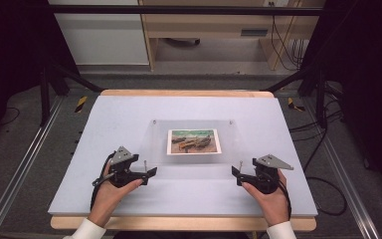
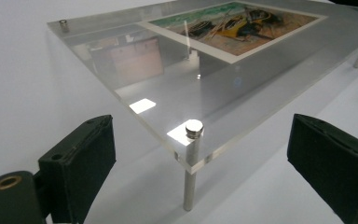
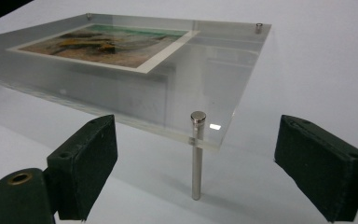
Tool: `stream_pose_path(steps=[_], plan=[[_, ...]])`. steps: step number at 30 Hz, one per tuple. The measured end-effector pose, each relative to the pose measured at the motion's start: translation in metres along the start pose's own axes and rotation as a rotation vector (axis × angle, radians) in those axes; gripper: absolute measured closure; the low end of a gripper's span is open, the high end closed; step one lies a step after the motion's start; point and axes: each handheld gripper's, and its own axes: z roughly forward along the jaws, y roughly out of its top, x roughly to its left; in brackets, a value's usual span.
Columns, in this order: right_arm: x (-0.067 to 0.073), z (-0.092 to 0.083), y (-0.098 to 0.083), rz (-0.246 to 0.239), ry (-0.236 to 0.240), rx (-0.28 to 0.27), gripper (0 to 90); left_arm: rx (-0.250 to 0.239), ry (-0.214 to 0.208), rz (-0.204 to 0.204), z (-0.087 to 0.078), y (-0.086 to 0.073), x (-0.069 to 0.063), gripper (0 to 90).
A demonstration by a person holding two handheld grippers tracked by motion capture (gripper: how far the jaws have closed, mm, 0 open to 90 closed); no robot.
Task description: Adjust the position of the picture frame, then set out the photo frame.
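both grippers (image 1: 149,173) (image 1: 235,174) gape at clear plate (image 1: 194,164) covering a picture (image 1: 193,141).

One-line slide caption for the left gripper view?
Open left gripper facing the clear acrylic panel's near corner post, jaws clear of it.

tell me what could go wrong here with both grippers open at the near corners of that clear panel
The clear panel stands on thin metal pins, so a jaw of the left gripper or right gripper bumping one might shift or tip it. The picture between the sheets might slide if it tilts.
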Motion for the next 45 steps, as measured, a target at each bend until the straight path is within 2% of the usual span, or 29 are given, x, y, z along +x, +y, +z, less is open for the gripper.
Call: stream_pose_path(steps=[7,13,16,19,25,31,34,36,38,41,42,45], plan=[[-0.001,-0.003,0.002,-0.003,-0.004,-0.022,11.8,-0.034,-0.018,-0.003,-0.004,0.002,0.0,5.9],[-0.001,-0.005,0.003,-0.003,-0.007,-0.048,10.6,-0.044,-0.022,-0.01,-0.005,0.003,0.001,6.0],[-0.001,-0.008,0.005,-0.021,-0.013,-0.069,9.2,-0.055,-0.027,-0.022,-0.006,0.004,0.001,6.2],[-0.003,-0.009,0.007,-0.01,-0.018,-0.085,9.3,-0.059,-0.021,-0.009,-0.007,0.005,0.0,6.2],[-0.002,-0.008,0.008,-0.012,-0.02,-0.077,12.0,-0.055,-0.022,-0.015,-0.008,0.005,0.0,6.9],[-0.004,-0.011,0.017,-0.01,-0.007,-0.08,15.8,-0.072,0.01,-0.004,-0.016,0.015,0.0,12.1],[-0.008,-0.008,0.029,-0.002,-0.006,-0.049,22.1,-0.06,0.001,-0.007,-0.016,0.022,0.001,15.8],[-0.009,-0.007,0.032,0.005,-0.003,-0.043,22.9,-0.054,0.001,0.003,-0.016,0.028,0.003,15.8],[-0.01,-0.004,0.036,0.002,0.015,-0.031,24.7,-0.045,-0.005,-0.006,-0.013,0.033,0.004,15.8],[-0.01,0.001,0.04,-0.006,0.04,-0.002,24.5,-0.014,-0.009,0.011,-0.01,0.039,0.005,15.8],[-0.01,0.004,0.042,-0.01,0.045,0.014,26.9,-0.009,-0.006,0.016,-0.01,0.04,0.006,16.1],[-0.011,0.007,0.045,-0.018,0.034,0.035,30.2,0.001,-0.013,0.003,-0.007,0.043,0.007,16.5]])
